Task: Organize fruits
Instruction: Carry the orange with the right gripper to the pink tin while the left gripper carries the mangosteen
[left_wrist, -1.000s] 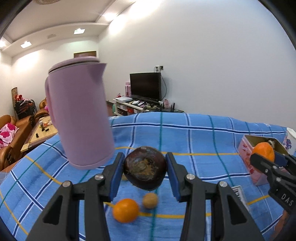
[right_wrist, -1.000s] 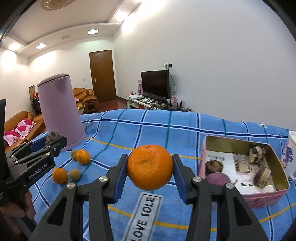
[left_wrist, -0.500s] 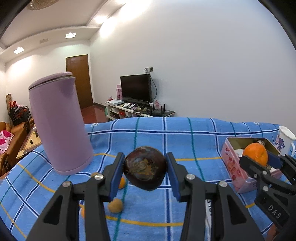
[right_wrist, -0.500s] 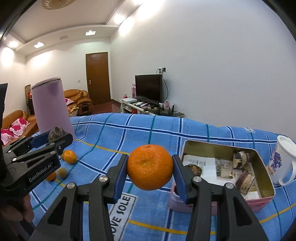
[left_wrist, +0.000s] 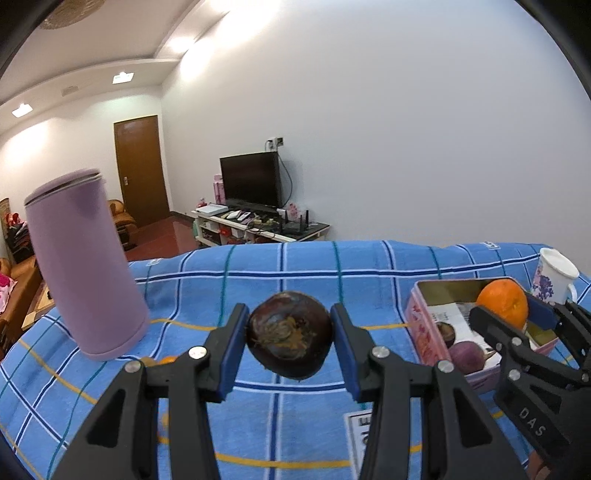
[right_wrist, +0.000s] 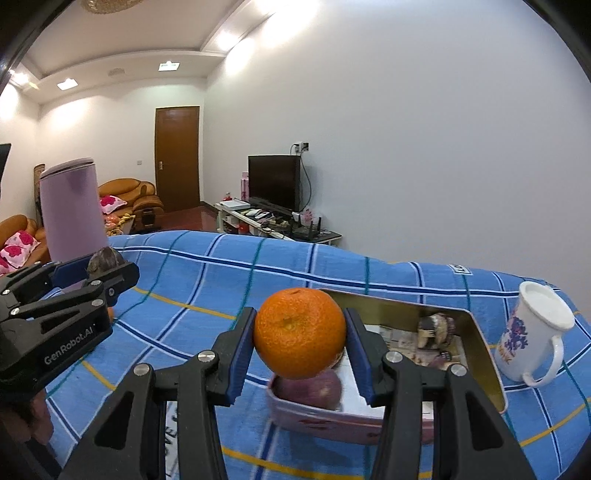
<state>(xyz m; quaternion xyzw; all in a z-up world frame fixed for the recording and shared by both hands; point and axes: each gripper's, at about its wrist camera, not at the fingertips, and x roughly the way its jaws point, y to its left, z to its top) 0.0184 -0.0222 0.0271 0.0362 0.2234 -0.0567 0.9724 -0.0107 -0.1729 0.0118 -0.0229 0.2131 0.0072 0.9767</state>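
Fruits: two of them up in the air right now, one in each tool, above the blue checked cloth (left_wrist: 295, 266) on the desk.
Left gripper (left_wrist: 289, 338): jaws clamped on a dark brown round fruit (left_wrist: 289, 334), blue pads pressing both its sides, carried clear of the cloth.
Right gripper (right_wrist: 300, 338): jaws gripping an orange (right_wrist: 300, 332), which hangs over the near left end of the pink tin (right_wrist: 480, 332).
Pink tin: open, lined with printed paper; a purple fruit (right_wrist: 310, 387) lies in its near corner under the orange, and a couple of dark cut pieces (right_wrist: 436, 326) sit toward the far end.
Left behind: a small orange fruit (left_wrist: 168, 359) peeks out on the cloth behind the left tool, near the foot of the jug.
Lilac jug (left_wrist: 83, 266): standing at the left of the desk, lid on.
White mug (right_wrist: 532, 332): floral print, just beside the tin on the right, handle facing the near side.
Hand: part of one shows at the lower left of the right view, under the left tool.
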